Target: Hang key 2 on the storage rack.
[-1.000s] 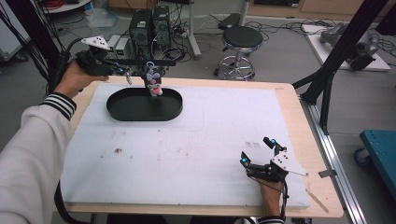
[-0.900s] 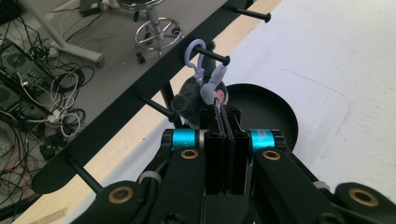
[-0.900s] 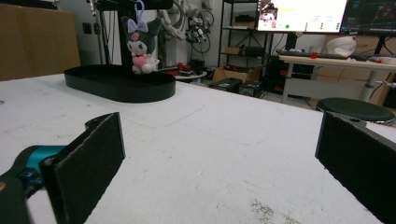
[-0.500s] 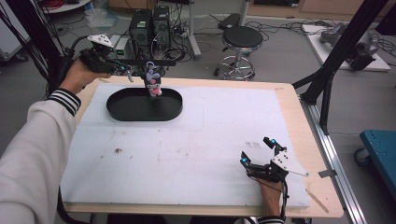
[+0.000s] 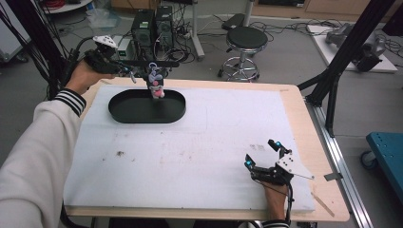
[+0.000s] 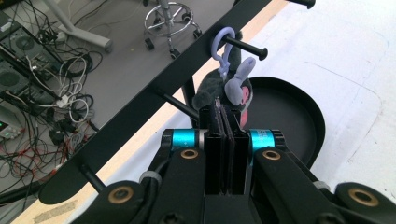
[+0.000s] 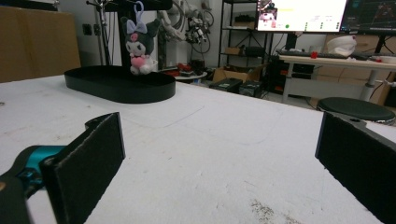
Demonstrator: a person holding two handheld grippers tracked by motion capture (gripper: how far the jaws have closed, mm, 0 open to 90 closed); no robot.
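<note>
1. Work in hand: a plush keychain (image 5: 155, 84) hangs by its lilac clip (image 6: 223, 43) from a peg (image 6: 244, 48) of the black rack (image 5: 142, 62), over the black tray (image 5: 147, 107) at approx 11 o'clock on the bench (image 5: 294, 109).
2. L gripper (image 6: 223, 112): jaws pressed together, just behind the plush. Nothing visibly between them; whether they pinch any fabric, can't tell. Looks shut on nothing.
3. R gripper (image 5: 263, 153): approx 5 o'clock on the white mat (image 5: 199, 152), well apart from the tray; jaws wide open, holding nothing, idle.
4. Done, as far as I can judge: clip is over the peg, and the plush hangs free above the tray rather than lying in it.
5. Left: prob. draw the L gripper clear w/o knocking the plush, check the clip sits well on the peg. If the aim is instead to unhook, nothing of that is done yet.
</note>
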